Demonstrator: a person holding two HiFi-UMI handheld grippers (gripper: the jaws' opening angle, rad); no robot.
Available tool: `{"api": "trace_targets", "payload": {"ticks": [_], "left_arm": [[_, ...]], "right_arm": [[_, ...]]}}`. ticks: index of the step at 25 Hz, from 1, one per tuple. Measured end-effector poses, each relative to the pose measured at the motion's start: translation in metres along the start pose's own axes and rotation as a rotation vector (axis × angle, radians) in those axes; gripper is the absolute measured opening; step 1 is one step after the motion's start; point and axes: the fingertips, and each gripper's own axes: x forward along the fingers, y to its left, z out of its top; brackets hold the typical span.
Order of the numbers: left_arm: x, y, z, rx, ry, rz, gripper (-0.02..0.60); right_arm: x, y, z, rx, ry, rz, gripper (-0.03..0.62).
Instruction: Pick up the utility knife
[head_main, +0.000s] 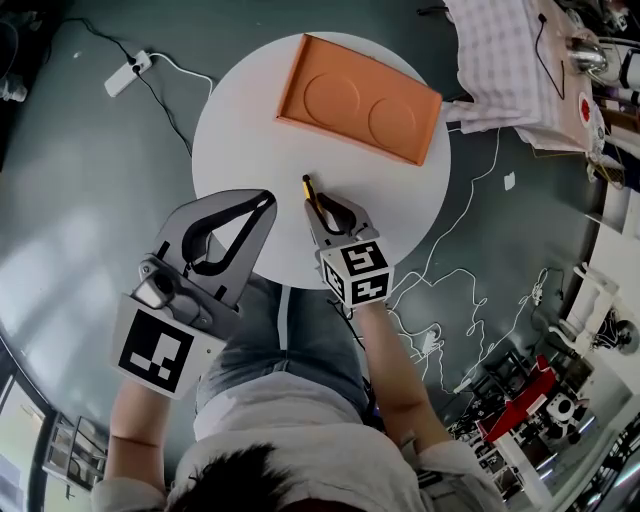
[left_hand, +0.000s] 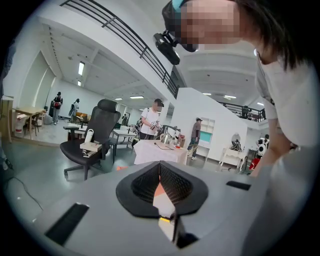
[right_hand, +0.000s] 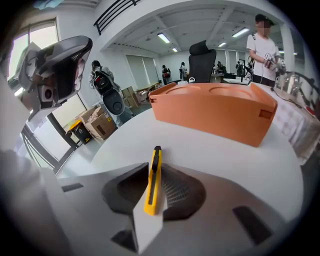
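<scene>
The yellow utility knife (right_hand: 154, 179) sits clamped between the jaws of my right gripper (right_hand: 151, 197), its black tip pointing forward over the white round table (right_hand: 210, 155). In the head view the knife (head_main: 311, 192) sticks out past the right gripper (head_main: 322, 213) above the table's near half. My left gripper (head_main: 266, 201) is raised beside the table's near-left edge, jaws together and nothing between them. In its own view the left gripper (left_hand: 160, 176) looks out into the room. The right gripper view catches that gripper (right_hand: 56, 67) at upper left.
An orange tray (head_main: 360, 97) with two round hollows lies on the far half of the table (head_main: 240, 130); it also shows as the tray (right_hand: 215, 107) ahead of the knife. A power strip (head_main: 128, 74) and cables lie on the floor. A cloth-covered table (head_main: 510, 60) stands at upper right.
</scene>
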Motion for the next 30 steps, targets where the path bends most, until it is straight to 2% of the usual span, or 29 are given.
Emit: {"api": "trace_targets", "payload": {"ticks": [4,10,15,22,30], "left_arm": [[-0.002,0.0,-0.003,0.0,-0.004,-0.004,0.012],[-0.001,-0.003,-0.001,-0.002,-0.009,-0.005,0.011],[0.001,-0.011,0.001,0.014,-0.014,-0.01,0.011],[-0.003,-0.019,0.004,0.033,-0.019,-0.006,0.011],[0.003,-0.045,0.027,0.071,-0.059,-0.022,0.011]], "right_arm": [[0.004,0.002,-0.002,-0.02,0.014,-0.032,0.083],[0.007,0.004,0.0,-0.137,0.08,-0.106,0.067],[0.005,0.002,-0.001,-0.107,0.079,-0.099,0.061],[-0.017,0.013,0.021,-0.103,-0.013,-0.071,0.06],[-0.09,0.023,0.081,-0.1,-0.214,-0.029,0.06]]}}
